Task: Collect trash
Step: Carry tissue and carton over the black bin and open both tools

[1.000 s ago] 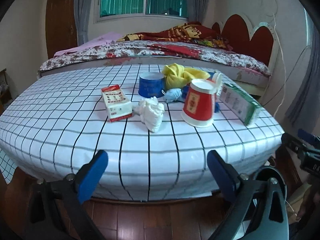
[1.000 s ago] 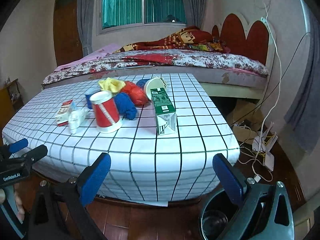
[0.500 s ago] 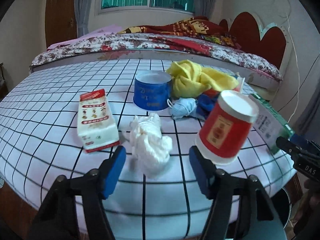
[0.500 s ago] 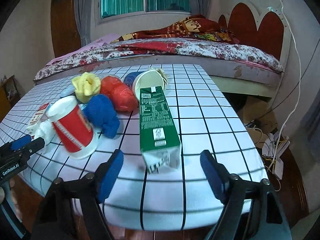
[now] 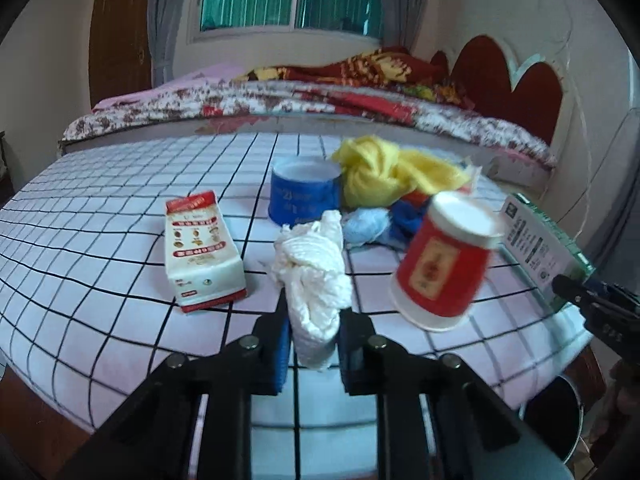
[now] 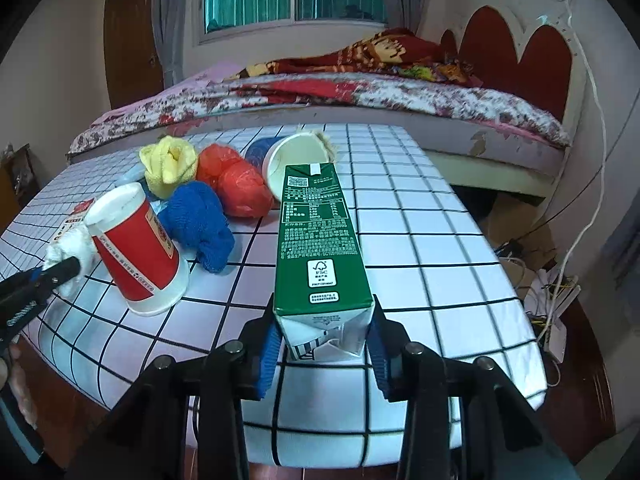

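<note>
On the checked table, near its front edge: white tissue wad pinched between the blue pads of the left gripper, jaws just closed narrow on it. Further right, green carton lying lengthwise, FSC mark and fine print legible, its folded end between the right gripper pads, jaws just closing, both pads against its sides. Between the two, red paper cup upside down, tilted. Left of the tissue, small red-and-white carton, writing unreadable. Behind: blue cup with white lettering, blurred; yellow cloth; blue cloth; red bag. Beyond, bed.
</note>
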`<action>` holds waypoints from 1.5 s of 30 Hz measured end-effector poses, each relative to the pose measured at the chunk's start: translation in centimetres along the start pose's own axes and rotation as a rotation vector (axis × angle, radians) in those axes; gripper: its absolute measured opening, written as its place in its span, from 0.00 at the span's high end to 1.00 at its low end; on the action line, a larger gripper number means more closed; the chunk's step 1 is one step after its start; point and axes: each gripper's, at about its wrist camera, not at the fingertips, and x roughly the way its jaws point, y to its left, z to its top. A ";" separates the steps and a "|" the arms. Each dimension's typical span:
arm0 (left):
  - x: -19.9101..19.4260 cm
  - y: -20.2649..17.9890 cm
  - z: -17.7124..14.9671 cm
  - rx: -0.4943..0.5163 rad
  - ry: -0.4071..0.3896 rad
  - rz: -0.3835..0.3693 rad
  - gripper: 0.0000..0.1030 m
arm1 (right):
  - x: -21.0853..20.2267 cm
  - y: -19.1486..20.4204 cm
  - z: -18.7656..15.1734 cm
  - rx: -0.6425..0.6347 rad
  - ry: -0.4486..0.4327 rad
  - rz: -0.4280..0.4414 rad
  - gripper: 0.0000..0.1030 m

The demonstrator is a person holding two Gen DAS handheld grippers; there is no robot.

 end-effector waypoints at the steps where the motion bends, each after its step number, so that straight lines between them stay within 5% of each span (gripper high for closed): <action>1: -0.5 -0.2 0.0 0.002 -0.008 -0.009 0.80 | -0.6 0.0 -0.1 0.002 -0.008 -0.003 0.60; 9: -5.5 -4.6 -0.5 0.075 -0.075 -0.135 0.80 | -8.6 -2.7 -3.2 0.031 -0.090 -0.088 0.60; 19: -7.0 -13.6 -3.6 0.218 -0.028 -0.369 0.80 | -15.2 -9.6 -9.9 0.154 -0.020 -0.236 0.60; 31: -5.4 -24.5 -8.9 0.365 0.194 -0.612 0.80 | -14.4 -17.5 -17.0 0.222 0.154 -0.230 0.60; 45: -0.3 -31.1 -13.1 0.358 0.490 -0.710 0.76 | -11.7 -22.3 -20.9 0.210 0.305 -0.135 0.59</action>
